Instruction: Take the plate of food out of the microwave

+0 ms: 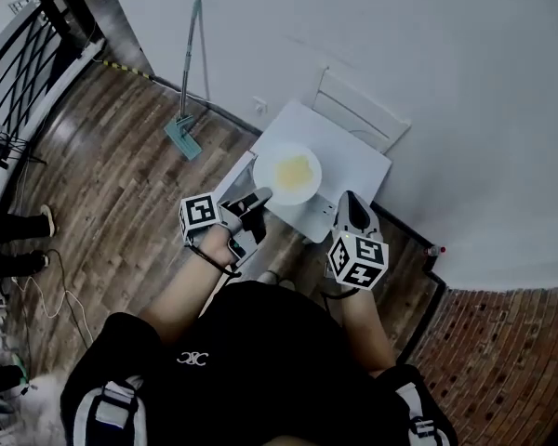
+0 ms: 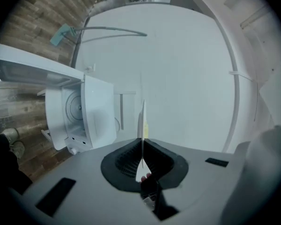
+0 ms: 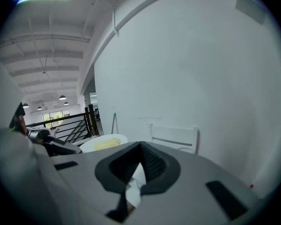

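A white plate (image 1: 288, 173) with yellow food hovers above the front left of the white microwave (image 1: 349, 161). My left gripper (image 1: 259, 198) is shut on the plate's near rim. In the left gripper view the plate (image 2: 142, 121) stands edge-on between the pressed jaws of that gripper (image 2: 142, 143), and the microwave (image 2: 96, 114) stands off to the left, its cavity showing. My right gripper (image 1: 350, 204) hangs at the microwave's front right corner, apart from the plate. In the right gripper view that gripper (image 3: 140, 146) looks shut and empty, with the plate (image 3: 104, 143) to its left.
The microwave door (image 2: 23, 69) hangs open to the left. A white chair (image 1: 358, 110) stands behind the microwave against the white wall. A mop (image 1: 188, 82) leans on the wall further left. A black railing (image 1: 19, 63) borders the wooden floor.
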